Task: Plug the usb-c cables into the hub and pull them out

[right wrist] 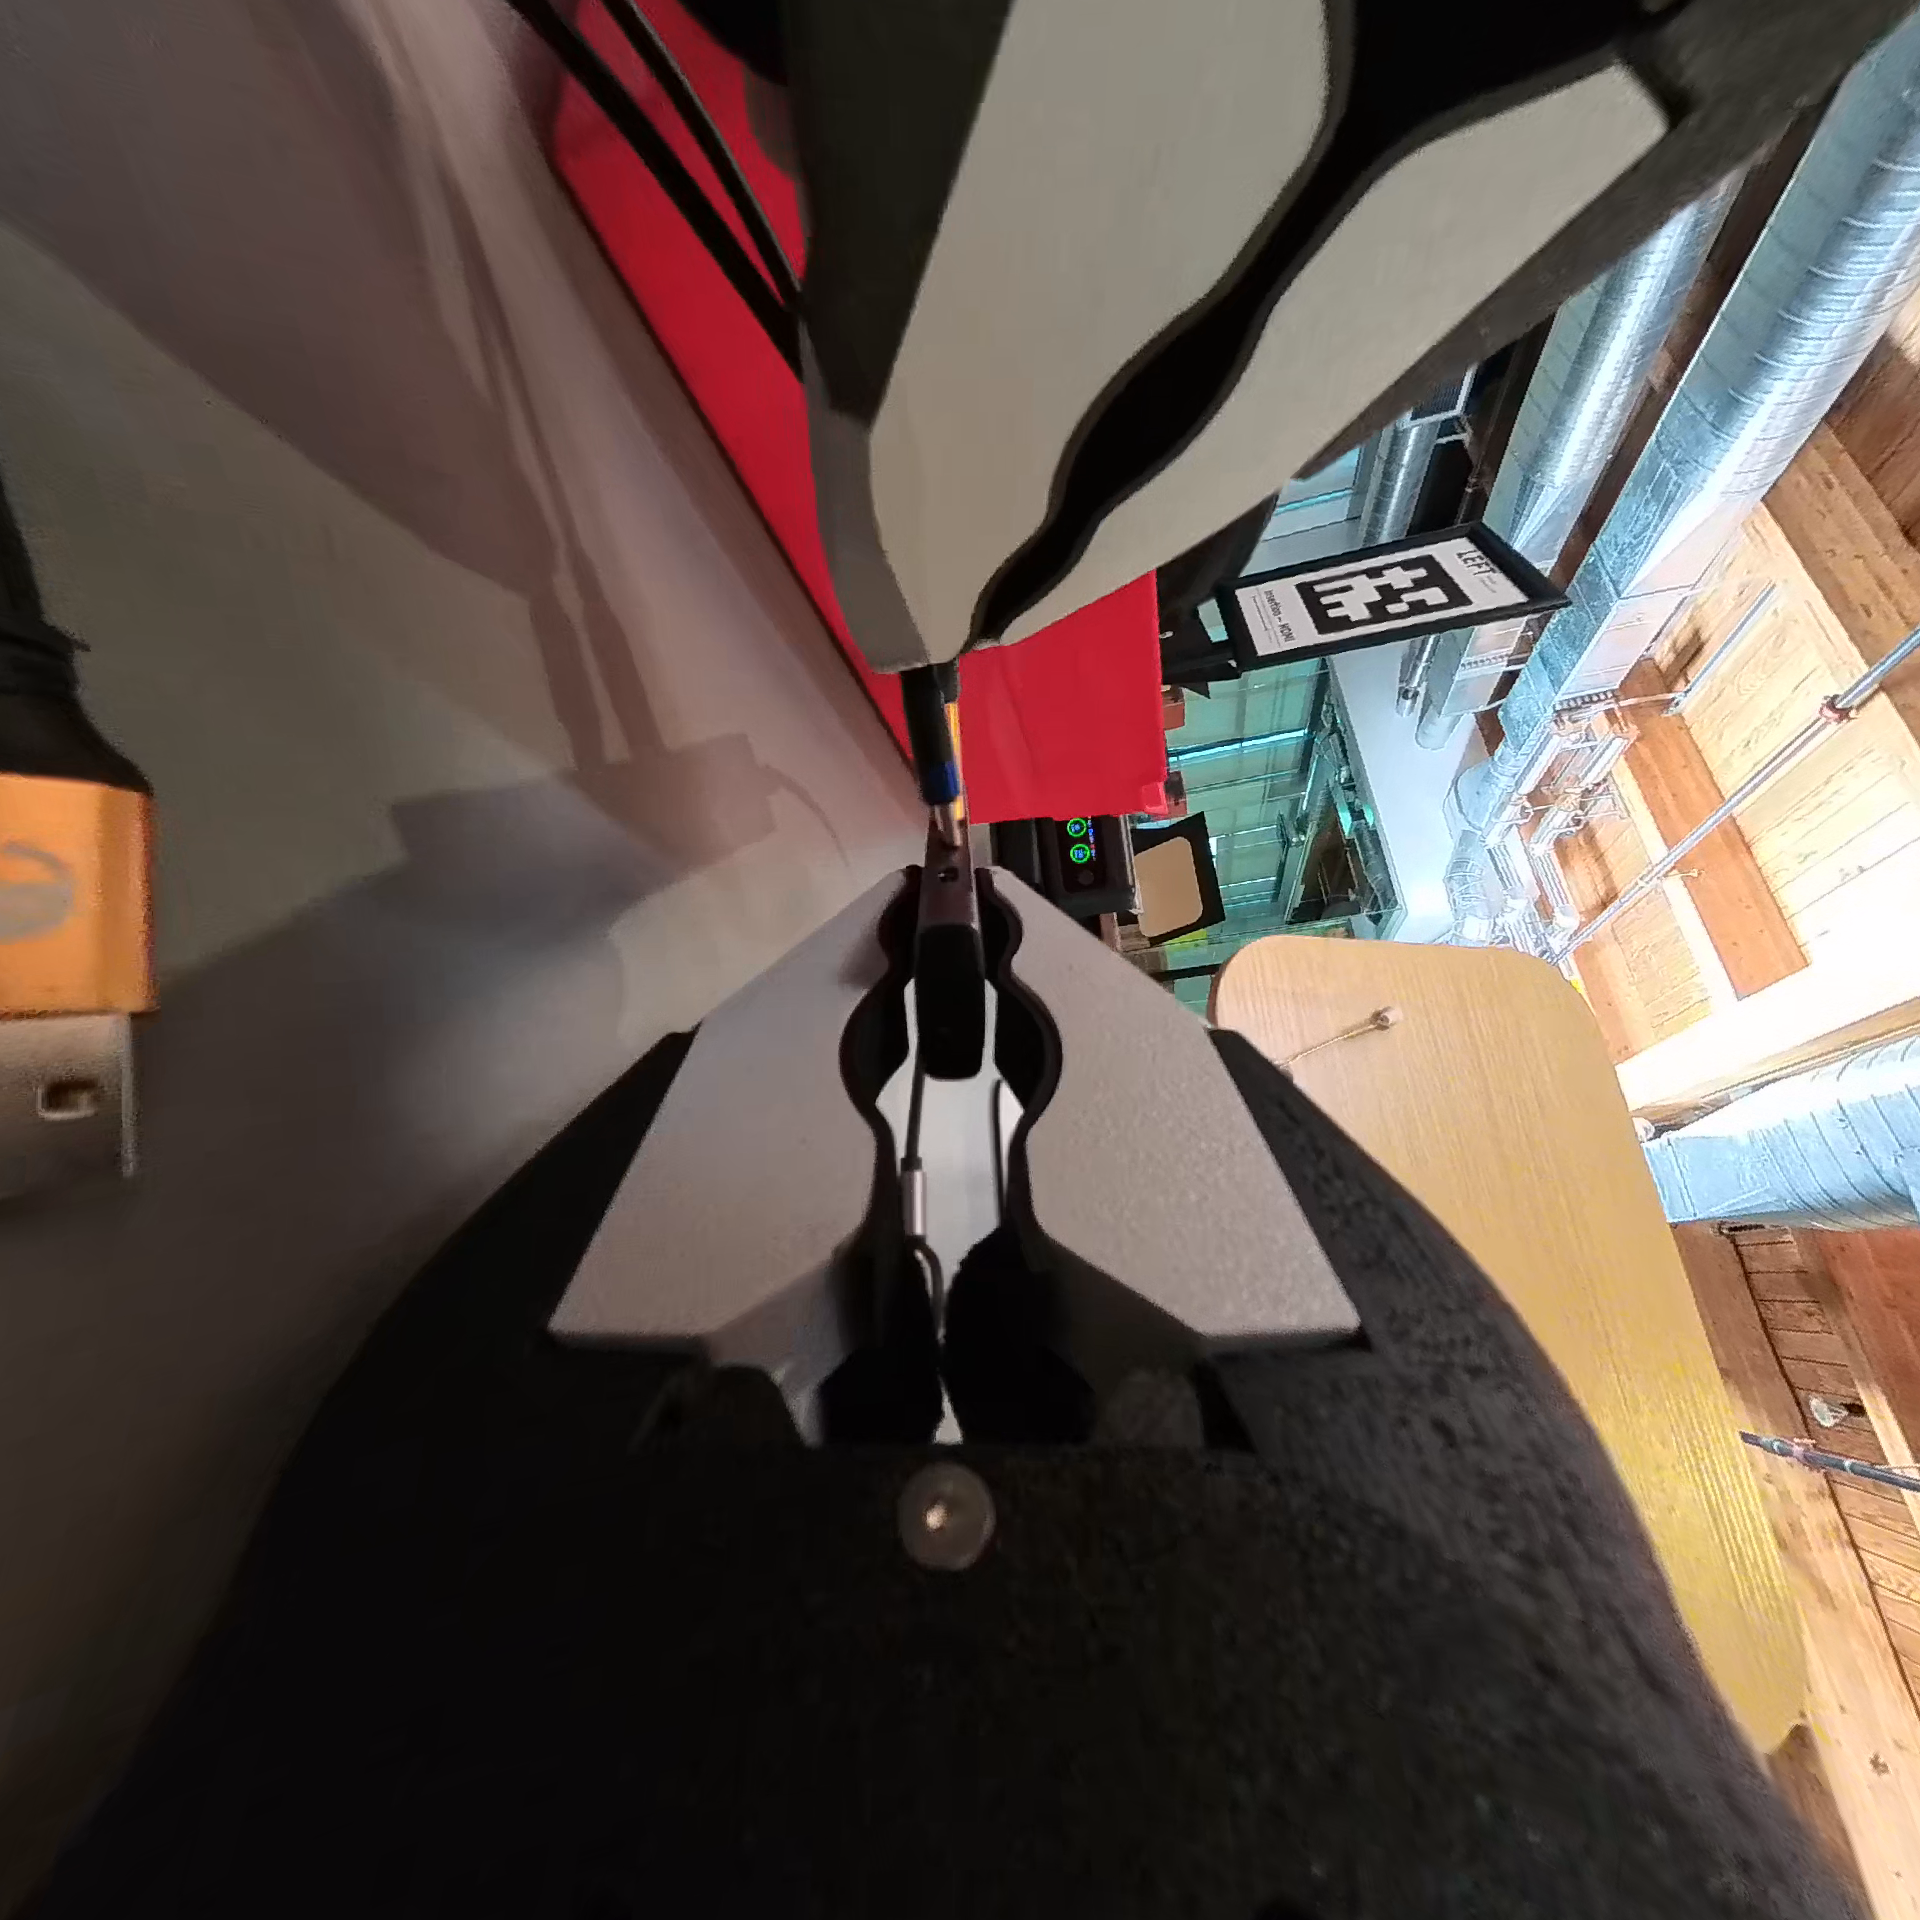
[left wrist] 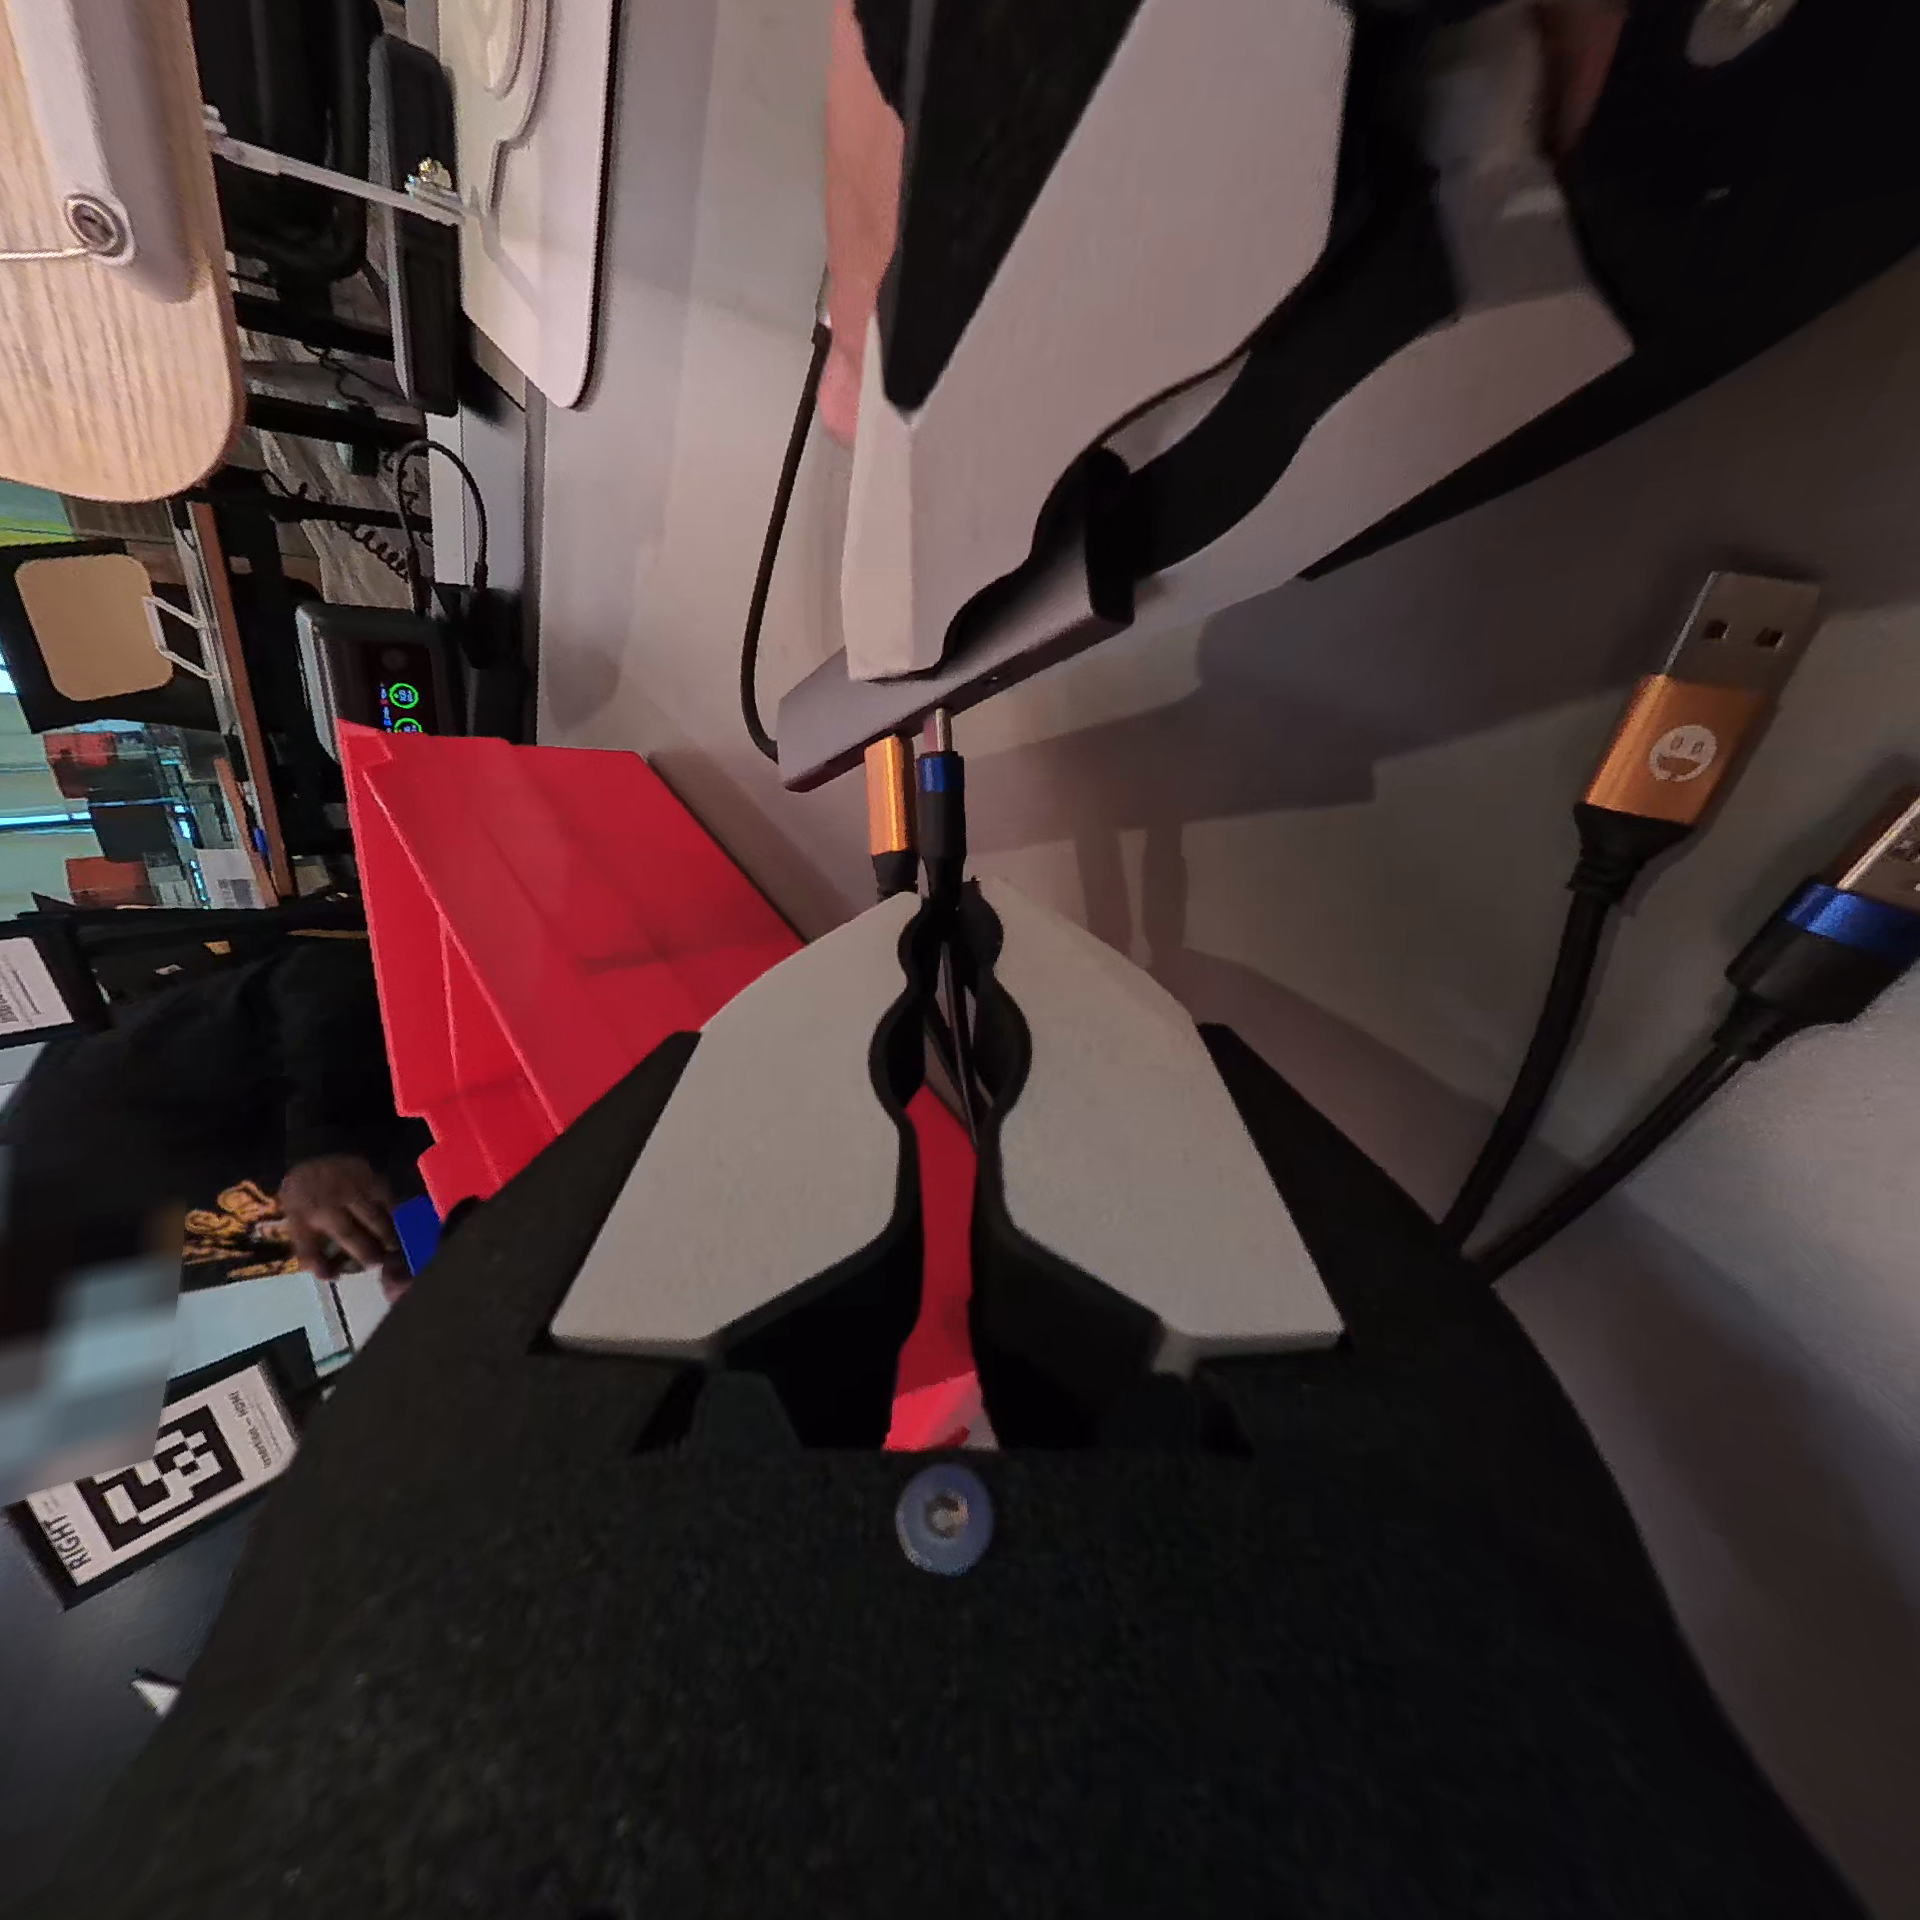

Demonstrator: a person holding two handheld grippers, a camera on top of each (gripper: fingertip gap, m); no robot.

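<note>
A: Left to right: red bin [left wrist: 540,914], left gripper [left wrist: 940,914] pinching the blue-collared cable [left wrist: 940,795], right gripper [left wrist: 997,613] clamping the hub [left wrist: 935,707]. Why?

B: Bracing the hub (orange plug [left wrist: 888,800] seated). Blue tip half exposed; its seating is unclear.

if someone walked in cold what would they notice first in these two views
Most likely the two grippers meeting nose to nose: the right gripper clamps the grey hub, while the left gripper pinches the blue cable, whose metal tip is still showing at the hub's edge. Beside it the orange plug sits in the hub. The bright red bin behind them also pulls the eye, in the left wrist view.
</note>
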